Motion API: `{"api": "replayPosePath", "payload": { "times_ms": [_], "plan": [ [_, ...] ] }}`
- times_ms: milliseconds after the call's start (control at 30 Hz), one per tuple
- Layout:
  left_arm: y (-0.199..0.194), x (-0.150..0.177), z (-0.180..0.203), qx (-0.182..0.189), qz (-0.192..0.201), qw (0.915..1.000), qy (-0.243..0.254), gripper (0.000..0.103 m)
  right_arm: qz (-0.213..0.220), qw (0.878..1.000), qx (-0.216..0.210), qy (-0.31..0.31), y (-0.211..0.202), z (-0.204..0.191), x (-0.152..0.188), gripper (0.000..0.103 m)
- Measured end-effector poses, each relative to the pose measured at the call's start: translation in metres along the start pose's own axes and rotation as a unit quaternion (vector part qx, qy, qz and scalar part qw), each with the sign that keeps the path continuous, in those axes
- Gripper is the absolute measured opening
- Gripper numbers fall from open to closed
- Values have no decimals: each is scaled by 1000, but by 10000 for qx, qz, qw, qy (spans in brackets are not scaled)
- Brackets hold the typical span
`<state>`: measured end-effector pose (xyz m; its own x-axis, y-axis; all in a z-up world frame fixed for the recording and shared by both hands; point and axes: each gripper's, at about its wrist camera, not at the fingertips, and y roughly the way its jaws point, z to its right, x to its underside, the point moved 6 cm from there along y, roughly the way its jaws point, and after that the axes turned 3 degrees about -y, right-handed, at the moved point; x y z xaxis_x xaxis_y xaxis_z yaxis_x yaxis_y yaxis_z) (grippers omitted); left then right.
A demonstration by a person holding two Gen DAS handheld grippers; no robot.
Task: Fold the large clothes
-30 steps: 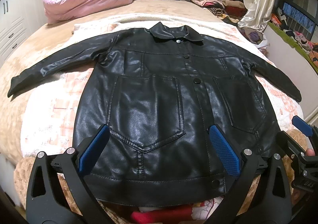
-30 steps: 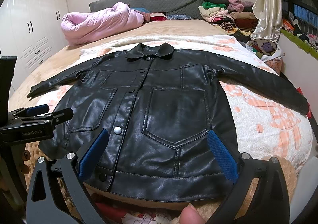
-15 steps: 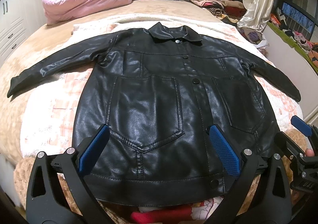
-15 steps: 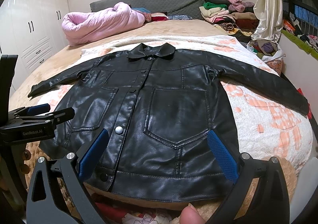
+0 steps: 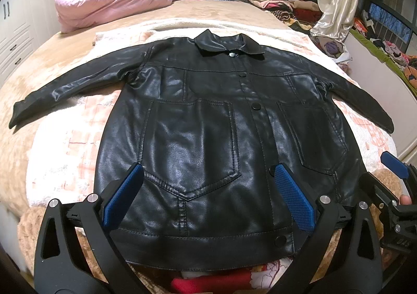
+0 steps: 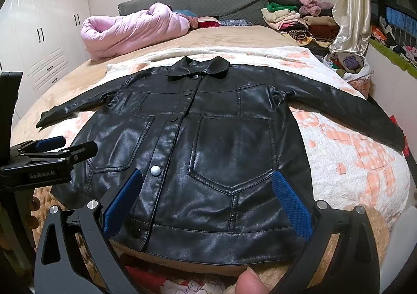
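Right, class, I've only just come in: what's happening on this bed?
A person holds a two-finger gripper in each hand over a black leather jacket spread flat, front up, sleeves out, on a blanket-covered bed. The left gripper and right gripper both hang open near the hem, gripping nothing. No fold has been made yet. A pink duvet and piled clothes sit by the headboard.

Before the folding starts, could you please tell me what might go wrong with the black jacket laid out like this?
1. The black jacket looks glossy and stiff, so the open left gripper or right gripper may slip off its hem.
2. Both sleeves are spread wide; a fold could drag one off the patterned blanket.
3. The hem lies at the bed's near edge, so the jacket might slide off.
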<state>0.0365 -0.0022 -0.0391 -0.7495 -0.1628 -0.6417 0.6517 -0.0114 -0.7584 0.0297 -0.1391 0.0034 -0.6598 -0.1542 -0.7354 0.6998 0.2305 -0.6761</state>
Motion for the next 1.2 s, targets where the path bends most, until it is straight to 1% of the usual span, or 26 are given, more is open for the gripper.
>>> {"api": "replayPosePath", "payload": {
  "times_ms": [733, 933, 1200],
  "plan": [
    [1, -4, 3, -11, 17, 10000, 13, 94, -7, 10000, 14, 9, 6, 4, -2, 99],
    [8, -18, -1, 2, 25, 10000, -14, 94, 12, 10000, 34, 35, 12, 11, -11, 99],
    [22, -42, -4, -46, 53, 10000, -41, 94, 44, 9999, 127, 43, 25, 20, -37, 99]
  ]
}}
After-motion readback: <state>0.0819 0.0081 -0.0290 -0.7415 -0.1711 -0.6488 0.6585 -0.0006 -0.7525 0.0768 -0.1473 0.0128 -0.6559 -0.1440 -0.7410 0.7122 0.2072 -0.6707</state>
